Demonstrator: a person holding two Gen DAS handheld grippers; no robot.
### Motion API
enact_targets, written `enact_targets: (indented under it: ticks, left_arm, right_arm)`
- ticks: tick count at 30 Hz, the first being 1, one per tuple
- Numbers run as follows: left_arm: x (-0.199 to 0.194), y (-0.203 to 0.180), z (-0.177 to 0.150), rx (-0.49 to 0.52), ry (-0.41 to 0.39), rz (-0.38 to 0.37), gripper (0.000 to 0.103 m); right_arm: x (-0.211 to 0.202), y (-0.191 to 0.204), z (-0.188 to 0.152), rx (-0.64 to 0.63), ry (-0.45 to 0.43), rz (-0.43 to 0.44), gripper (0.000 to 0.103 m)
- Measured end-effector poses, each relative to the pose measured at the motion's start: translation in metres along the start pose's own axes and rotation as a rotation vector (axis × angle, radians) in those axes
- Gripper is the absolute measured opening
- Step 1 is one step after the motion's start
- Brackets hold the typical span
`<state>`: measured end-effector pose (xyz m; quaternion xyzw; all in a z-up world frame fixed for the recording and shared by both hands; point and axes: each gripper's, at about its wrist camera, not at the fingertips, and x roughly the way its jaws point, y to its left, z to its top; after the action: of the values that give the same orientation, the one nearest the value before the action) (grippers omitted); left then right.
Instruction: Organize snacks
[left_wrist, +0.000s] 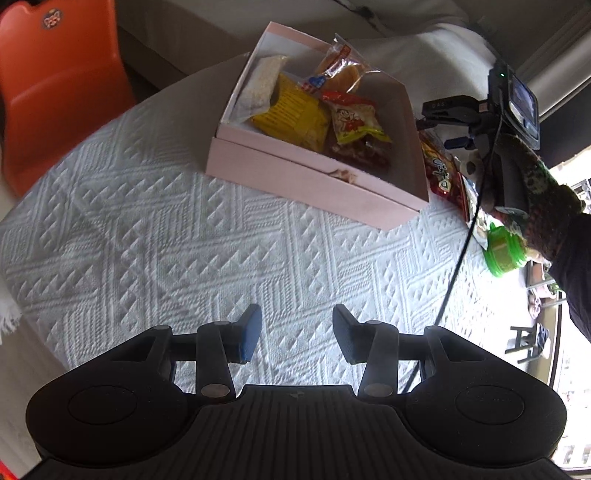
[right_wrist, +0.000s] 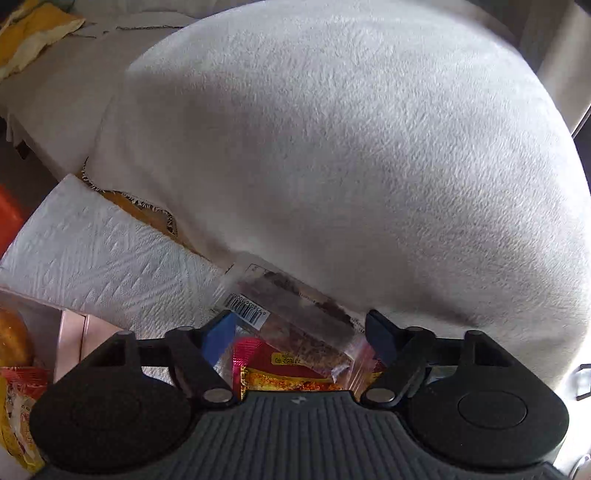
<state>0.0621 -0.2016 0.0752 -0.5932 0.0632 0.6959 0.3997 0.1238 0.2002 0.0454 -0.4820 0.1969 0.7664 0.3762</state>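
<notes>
- The left gripper (left_wrist: 297, 334) hangs over bare white cloth (left_wrist: 155, 236), its jaws parted with nothing between them; the blue pads (left_wrist: 249, 338) touch no snack.
- The right gripper (right_wrist: 301, 338) points down at a small pile of snacks at the cloth's edge. Its jaws stand apart, and the pads (right_wrist: 218, 338) do not press on anything.
- Between those jaws lies a clear packet (right_wrist: 291, 314) of dark brown food with a barcode label, tilted across the gap. Under it sits a red packet (right_wrist: 291, 373) with yellow print.
- In the left view the right gripper (left_wrist: 437, 125) shows from the side, held by a gloved hand (left_wrist: 528, 192), just beside the box's right corner and above a red packet (left_wrist: 441, 173) on the cloth.
- A green tub (left_wrist: 502, 254) sits near that hand, partly hidden by it.
- The pink box (left_wrist: 314, 177) stands open on the cloth, well ahead of the left gripper. Inside lie a yellow bag (left_wrist: 291, 114), a pale white packet (left_wrist: 260, 85), a wrapped bun (left_wrist: 340, 72) and a red-and-yellow cartoon packet (left_wrist: 354, 122), crowded together.
- An orange chair (left_wrist: 55, 81) stands beyond the table at left.
- A large white covered cushion (right_wrist: 351, 147) fills the right view behind the pile.
</notes>
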Motion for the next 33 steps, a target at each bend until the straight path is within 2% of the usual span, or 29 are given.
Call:
enact_targets:
  ticks: [3,6,10,12,14,15,16,17,18,20,24,25,27,28,31,33]
  left_arm:
    - [0.006,0.003,0.003,0.003,0.007,-0.005,0.047]
    - [0.016,0.003,0.009,0.013,0.007,-0.007,0.047]
    - [0.026,-0.001,0.015,0.023,0.023,-0.03,0.047]
    - [0.028,-0.005,0.017,0.052,0.037,-0.034,0.047]
    - [0.03,-0.009,0.017,0.088,0.051,-0.032,0.047]
    - [0.031,-0.009,0.017,0.1,0.057,-0.03,0.047]
    - [0.032,-0.01,0.017,0.112,0.063,-0.024,0.047]
    - [0.034,-0.01,0.017,0.12,0.067,-0.014,0.047]
    - [0.036,-0.009,0.016,0.125,0.069,-0.007,0.047]
    - [0.04,-0.006,0.016,0.127,0.079,0.005,0.047]
    - [0.037,0.002,0.012,0.114,0.095,-0.007,0.039]
    - [0.033,0.005,0.01,0.114,0.089,-0.003,0.039]
    - [0.025,0.013,0.006,0.108,0.081,0.008,0.039]
    - [0.022,0.02,0.005,0.105,0.078,0.009,0.039]
    - [0.022,0.038,0.008,0.122,0.074,-0.019,0.037]
    - [0.027,0.045,0.01,0.167,0.06,-0.036,0.024]
  right_arm:
    - [-0.014,-0.011,-0.025,0.019,0.051,0.112,0.055]
    - [-0.039,-0.009,-0.064,-0.039,0.073,0.16,0.048]
    - [-0.075,-0.003,-0.124,-0.06,0.113,0.231,0.047]
    - [-0.093,-0.002,-0.151,-0.048,0.153,0.295,0.048]
    - [-0.113,-0.006,-0.166,-0.04,0.125,0.322,0.051]
    - [-0.122,-0.008,-0.168,-0.046,0.087,0.295,0.059]
    - [-0.13,-0.008,-0.166,-0.062,0.03,0.225,0.065]
    - [-0.133,-0.009,-0.163,-0.073,-0.018,0.152,0.076]
    - [-0.133,-0.01,-0.153,-0.081,-0.072,0.048,0.08]
    - [-0.121,-0.017,-0.128,-0.088,-0.099,-0.056,0.08]
    - [-0.082,-0.038,-0.069,-0.021,-0.071,-0.154,0.079]
    - [-0.081,-0.041,-0.061,0.007,-0.064,-0.15,0.079]
    - [-0.089,-0.043,-0.06,0.052,-0.07,-0.079,0.079]
    - [-0.097,-0.04,-0.067,0.061,-0.072,-0.055,0.079]
    - [-0.109,-0.027,-0.09,0.039,-0.058,-0.051,0.079]
    - [-0.119,-0.014,-0.108,0.006,-0.052,-0.075,0.079]
